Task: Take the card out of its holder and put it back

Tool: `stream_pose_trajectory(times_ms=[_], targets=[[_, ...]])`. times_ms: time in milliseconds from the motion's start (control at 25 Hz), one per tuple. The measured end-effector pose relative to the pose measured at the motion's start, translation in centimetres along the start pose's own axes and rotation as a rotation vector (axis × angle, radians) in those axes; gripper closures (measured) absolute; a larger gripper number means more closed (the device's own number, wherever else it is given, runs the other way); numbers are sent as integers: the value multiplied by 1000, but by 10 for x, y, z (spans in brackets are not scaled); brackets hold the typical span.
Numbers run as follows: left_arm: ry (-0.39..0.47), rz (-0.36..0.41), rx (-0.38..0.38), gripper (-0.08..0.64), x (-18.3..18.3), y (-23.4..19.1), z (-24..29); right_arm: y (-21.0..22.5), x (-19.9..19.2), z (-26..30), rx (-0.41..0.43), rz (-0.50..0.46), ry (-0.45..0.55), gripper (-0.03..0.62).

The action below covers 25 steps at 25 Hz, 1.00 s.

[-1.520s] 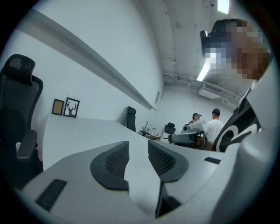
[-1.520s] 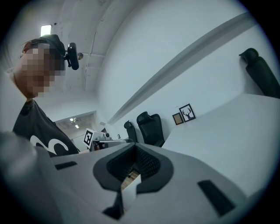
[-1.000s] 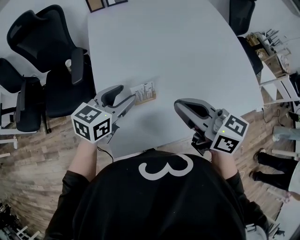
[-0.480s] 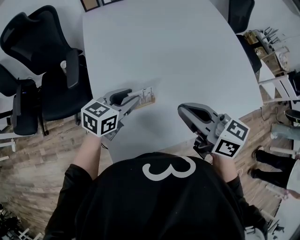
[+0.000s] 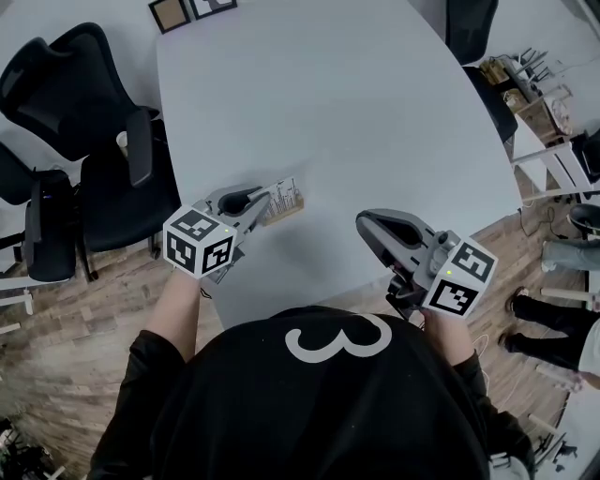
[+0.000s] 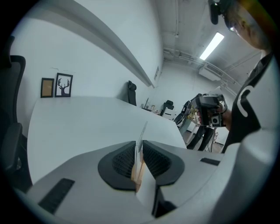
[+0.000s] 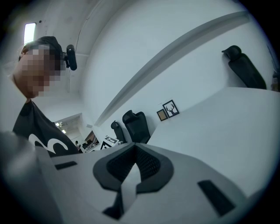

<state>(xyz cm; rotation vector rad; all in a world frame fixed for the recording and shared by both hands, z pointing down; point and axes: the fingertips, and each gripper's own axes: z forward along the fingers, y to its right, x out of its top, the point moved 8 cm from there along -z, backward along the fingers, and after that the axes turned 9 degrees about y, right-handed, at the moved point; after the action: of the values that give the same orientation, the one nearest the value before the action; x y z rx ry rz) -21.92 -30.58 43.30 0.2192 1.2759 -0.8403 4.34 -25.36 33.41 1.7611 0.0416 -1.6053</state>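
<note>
A pale table (image 5: pixel 356 122) fills the middle and upper part of the head view, with black chairs (image 5: pixel 84 84) standing off its edge at the upper left. The left gripper (image 5: pixel 265 203) lies over the table at centre left, pointing to the right, and its tips reach the near end of the card. The right gripper (image 5: pixel 366 225) is held at lower right of centre, over the table edge, well apart from the card and pointing up and left. In its own view its jaws are together with nothing between them, only bare table beyond. Two small framed pictures (image 5: pixel 192 9) stand at the table's far edge, at the top left of the head view. A little wooden holder (image 5: pixel 292 203) sits on the table just right of the left gripper's tips, left of centre in the frame. The white card (image 5: pixel 284 190) stands upright in it. In the left gripper view the card shows edge-on, straight up the middle between the two dark pads, with the tan wood of the holder low in the same gap. The jaws are closing, and the pads lie close against the card on either side.
</note>
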Motion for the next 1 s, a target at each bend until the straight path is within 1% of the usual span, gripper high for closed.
stream_pose_trajectory(times_ms=[80,200,400,640,800,1000], targets=[[-2,33,0,514,0,4,1,1,-2,-3,-7,9,4,584],[-2,58,2,535,-1,8,2,1,-4,-7,-10,21,10,583],[-11,111,14,535,1,16,1,-1,-5,-14,-14,30,12,583],[0,146,38,535,9,23,-5,-6,-7,-23,-9,33,13,584],[44,158,69,535,22,33,-15,-10,-5,-32,0,24,18,584],[147,103,125,535,40,49,-39,-20,-4,-41,26,14,16,583]])
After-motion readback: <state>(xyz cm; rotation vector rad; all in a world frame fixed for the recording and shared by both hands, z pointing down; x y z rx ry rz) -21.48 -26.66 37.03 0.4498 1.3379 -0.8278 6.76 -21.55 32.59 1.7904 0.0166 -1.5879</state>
